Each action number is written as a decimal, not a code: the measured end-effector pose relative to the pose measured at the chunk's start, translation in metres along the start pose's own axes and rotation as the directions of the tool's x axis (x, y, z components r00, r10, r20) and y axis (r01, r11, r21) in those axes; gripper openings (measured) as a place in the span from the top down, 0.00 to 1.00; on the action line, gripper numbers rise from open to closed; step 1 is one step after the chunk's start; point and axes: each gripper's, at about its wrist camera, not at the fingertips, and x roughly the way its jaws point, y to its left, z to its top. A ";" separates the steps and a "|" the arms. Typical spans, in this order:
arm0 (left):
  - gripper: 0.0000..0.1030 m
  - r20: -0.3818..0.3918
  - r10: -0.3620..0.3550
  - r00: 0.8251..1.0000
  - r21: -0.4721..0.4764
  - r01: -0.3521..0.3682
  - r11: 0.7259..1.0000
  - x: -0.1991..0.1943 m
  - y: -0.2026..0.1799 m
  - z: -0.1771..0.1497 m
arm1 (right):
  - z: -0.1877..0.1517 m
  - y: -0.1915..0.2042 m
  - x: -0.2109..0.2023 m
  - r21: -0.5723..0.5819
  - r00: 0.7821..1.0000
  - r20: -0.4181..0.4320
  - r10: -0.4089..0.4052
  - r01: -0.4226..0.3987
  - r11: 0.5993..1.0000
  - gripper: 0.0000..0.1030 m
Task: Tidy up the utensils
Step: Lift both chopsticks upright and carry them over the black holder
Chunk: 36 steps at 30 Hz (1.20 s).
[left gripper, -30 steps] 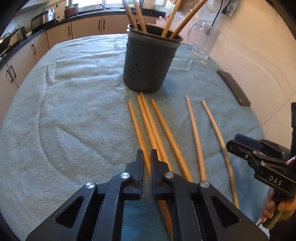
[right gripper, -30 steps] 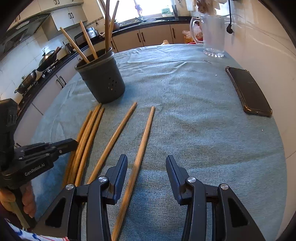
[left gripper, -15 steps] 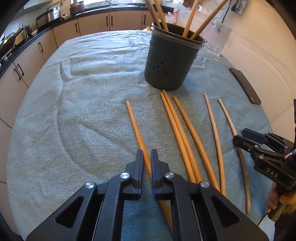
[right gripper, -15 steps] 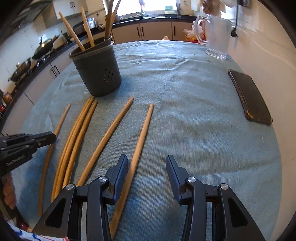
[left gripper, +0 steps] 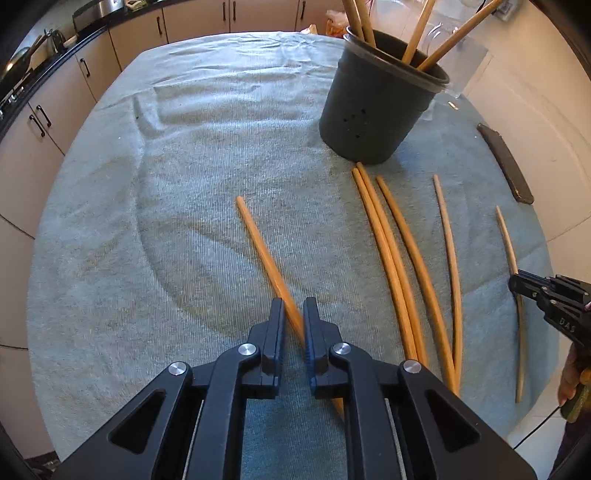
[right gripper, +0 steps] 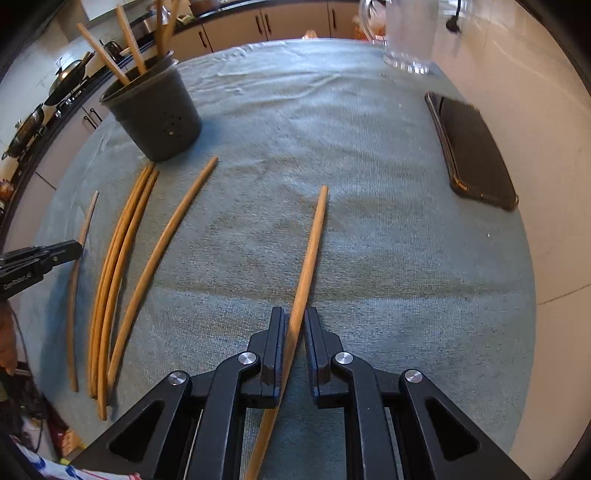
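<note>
White letters "DAS" stand on the black two-finger right gripper (left gripper: 517, 281) at the right edge of the left wrist view. Faint white lettering on the black left gripper (right gripper: 72, 249), at the left edge of the right wrist view, is too blurred to read.

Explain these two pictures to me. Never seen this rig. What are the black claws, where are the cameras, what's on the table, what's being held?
There is no robot arm. A person holds a two-finger gripper in each hand, and a fisheye camera on each one looks forward along its fingers, so the edges bend.

The left wrist view shows the left gripper with its jaws closed on one chopstick, pulled apart from the others. The right wrist view shows the right gripper, jaws closed on another chopstick. Each gripper also shows at the edge of the other's view.

On the grey-green cloth four more loose chopsticks lie between the two held ones. A dark holder already has several standing in it. A phone and a glass jug sit to the right.
</note>
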 end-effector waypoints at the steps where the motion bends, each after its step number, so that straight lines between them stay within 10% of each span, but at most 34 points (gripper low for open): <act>1: 0.90 -0.003 0.009 1.000 0.005 -0.009 1.000 0.001 -0.001 0.002 | 0.003 -0.001 0.001 0.006 1.000 -0.012 0.007 -0.007 1.000 0.89; 36: 0.80 -0.103 0.045 0.994 0.017 -0.043 0.999 0.025 -0.019 0.060 | 0.070 0.019 0.031 -0.075 0.973 -0.196 -0.120 0.107 0.991 0.79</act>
